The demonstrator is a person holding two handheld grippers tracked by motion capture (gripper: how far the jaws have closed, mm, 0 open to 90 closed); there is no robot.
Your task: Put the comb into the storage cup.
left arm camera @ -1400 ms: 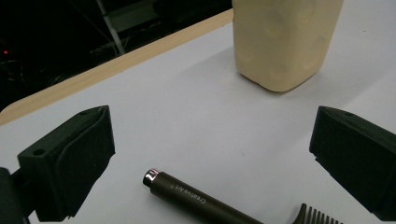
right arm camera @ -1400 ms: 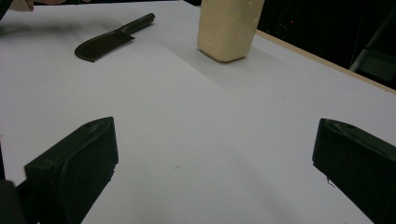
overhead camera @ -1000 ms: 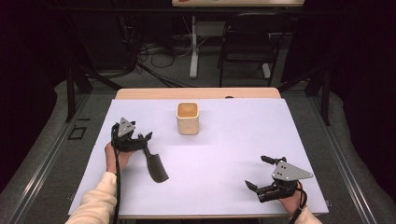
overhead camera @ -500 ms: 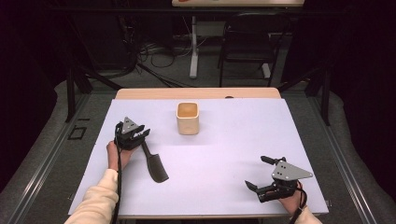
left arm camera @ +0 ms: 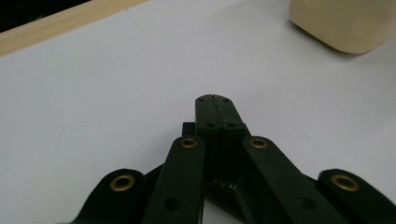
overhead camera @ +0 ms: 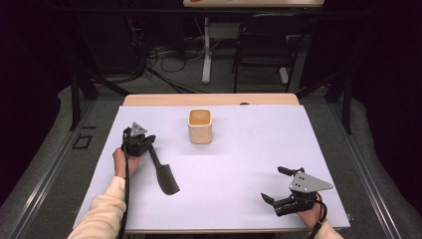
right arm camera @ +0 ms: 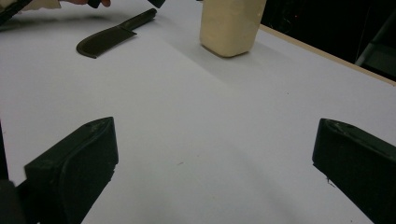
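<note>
White tabletop [overhead camera: 239, 164]: one cup [overhead camera: 200, 126], one knife [overhead camera: 162, 172]; left claw [overhead camera: 143, 145] closed, empty; right claw [overhead camera: 276, 185] wide, empty.

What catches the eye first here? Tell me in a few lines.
The black knife on the white table stands out: the left tongs are shut on its handle at the left side, its blade pointing toward the person. Behind it, near the middle of the far edge, stands a cream cup. At the near right corner, the right tongs are wide open with nothing between them.
</note>
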